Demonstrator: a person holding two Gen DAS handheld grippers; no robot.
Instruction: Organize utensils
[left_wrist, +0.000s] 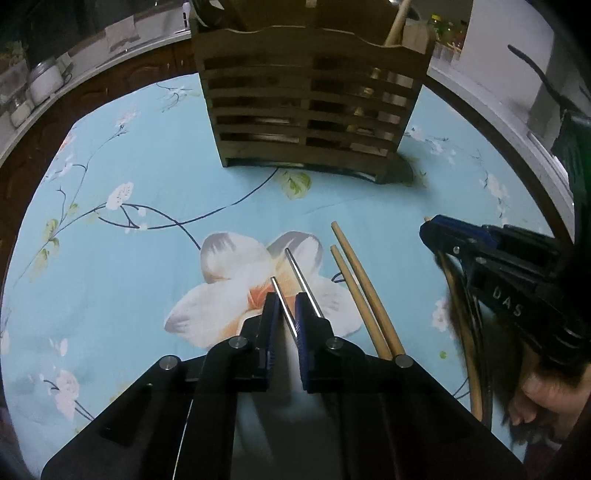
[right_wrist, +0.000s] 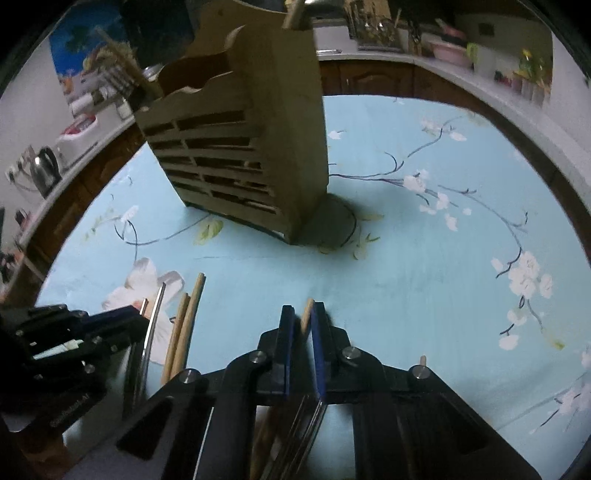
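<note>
The metal chopsticks (left_wrist: 295, 291) lie on the blue flowered cloth (left_wrist: 110, 258) that covers the counter. One of them runs right between the fingers of the left gripper (left_wrist: 286, 314), and the other lies against the outer side of the right-hand finger. The fingers are pressed together on that one metal stick. Its tip pokes out past the fingertips, toward the wooden holder (left_wrist: 310, 110).

Just to the right of those fingers lie two wooden chopsticks (left_wrist: 364, 295), side by side on the cloth. Nothing holds them.

The right gripper (right_wrist: 303, 321) is further to the right. Its fingers are squeezed on another wooden stick (right_wrist: 306, 317), whose pale tip shows between the fingertips. More sticks, some dark and some shiny, seem to run back under this gripper, but how many is too blurry to tell. A small stick end (right_wrist: 423, 360) also peeks up beside the gripper body.

The wooden holder stands upright on the cloth, well ahead of both pairs of fingers. A wooden handle (left_wrist: 395, 26) already stands in its right side, and some shiny things show through the slats. So a few things look put away already.

Most of the job seems left. Both grippers have a stick but both are low at the cloth, far from the holder. The two loose wooden chopsticks and the second metal one will likely need picking up too.
</note>
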